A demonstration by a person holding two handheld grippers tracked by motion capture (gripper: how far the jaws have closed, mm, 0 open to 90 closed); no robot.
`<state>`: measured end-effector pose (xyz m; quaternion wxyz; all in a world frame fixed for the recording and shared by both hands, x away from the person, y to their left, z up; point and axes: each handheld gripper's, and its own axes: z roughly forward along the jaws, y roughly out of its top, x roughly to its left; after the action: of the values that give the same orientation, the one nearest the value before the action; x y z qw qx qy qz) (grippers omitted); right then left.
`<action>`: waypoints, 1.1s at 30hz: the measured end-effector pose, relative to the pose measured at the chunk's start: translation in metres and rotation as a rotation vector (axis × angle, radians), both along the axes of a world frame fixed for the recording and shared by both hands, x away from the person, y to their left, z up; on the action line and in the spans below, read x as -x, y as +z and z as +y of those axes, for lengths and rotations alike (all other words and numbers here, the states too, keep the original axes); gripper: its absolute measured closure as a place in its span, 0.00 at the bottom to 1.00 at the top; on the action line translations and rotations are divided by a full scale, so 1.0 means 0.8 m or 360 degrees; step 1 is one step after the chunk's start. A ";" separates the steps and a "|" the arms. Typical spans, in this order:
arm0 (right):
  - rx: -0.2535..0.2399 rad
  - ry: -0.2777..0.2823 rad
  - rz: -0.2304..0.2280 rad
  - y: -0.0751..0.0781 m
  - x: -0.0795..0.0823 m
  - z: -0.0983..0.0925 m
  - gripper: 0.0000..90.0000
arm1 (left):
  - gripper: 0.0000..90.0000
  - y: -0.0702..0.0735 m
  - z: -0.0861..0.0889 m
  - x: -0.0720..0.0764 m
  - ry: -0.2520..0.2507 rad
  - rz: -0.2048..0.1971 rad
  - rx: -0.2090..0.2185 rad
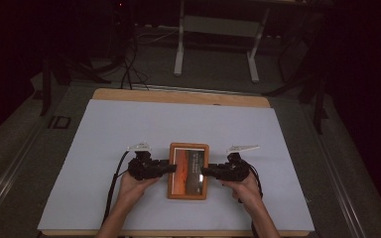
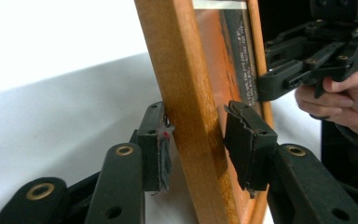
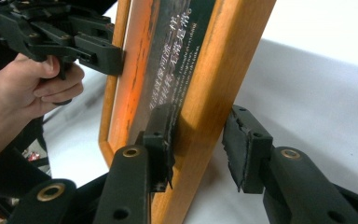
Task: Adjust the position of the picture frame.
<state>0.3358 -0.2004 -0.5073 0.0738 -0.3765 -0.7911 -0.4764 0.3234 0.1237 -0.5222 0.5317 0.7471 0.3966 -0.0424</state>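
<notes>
Left tool [image 1: 171, 168] at centre-left, jaws parted astride left rail of wooden picture frame [image 1: 188, 170], one pad touching, frame flat at lower centre of white-covered table [image 1: 104, 129], right tool [image 1: 204, 172] centre-right, jaws likewise parted astride right rail

Left gripper [image 1: 170, 168]: black body, black jaws, brass-ringed pivot holes, frayed black pads [image 2: 249, 144], red speck on one pad. Right gripper [image 1: 204, 171]: same black build, brass-ringed pivots, ragged pad edges. Pale three-cornered plate atop each. Black cable trails from each toward table edge. Forearms bare, no sleeves visible
</notes>
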 end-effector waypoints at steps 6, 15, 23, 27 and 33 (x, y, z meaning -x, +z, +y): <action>0.0024 -0.0057 0.0090 -0.011 -0.013 0.001 0.67 | 0.64 -0.012 0.000 -0.013 0.0045 0.0112 0.0017; -0.0015 -0.0100 0.0229 -0.027 -0.023 -0.001 0.65 | 0.63 -0.028 0.000 -0.025 0.0073 0.0230 0.0046; -0.0049 -0.0097 0.0267 -0.034 -0.027 -0.002 0.65 | 0.60 -0.027 -0.002 -0.023 0.0080 0.0208 0.0000; -0.0013 -0.0086 0.0209 -0.032 -0.026 -0.001 0.62 | 0.52 -0.024 -0.001 -0.020 0.0084 0.0192 -0.0070; 0.0100 -0.0092 0.0068 -0.020 -0.021 -0.002 0.55 | 0.51 -0.019 0.011 -0.018 0.0131 0.0168 -0.0052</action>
<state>0.3526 -0.2016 -0.5233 0.0649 -0.4115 -0.7926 -0.4453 0.3375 0.1322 -0.5376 0.4990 0.7356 0.4550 -0.0533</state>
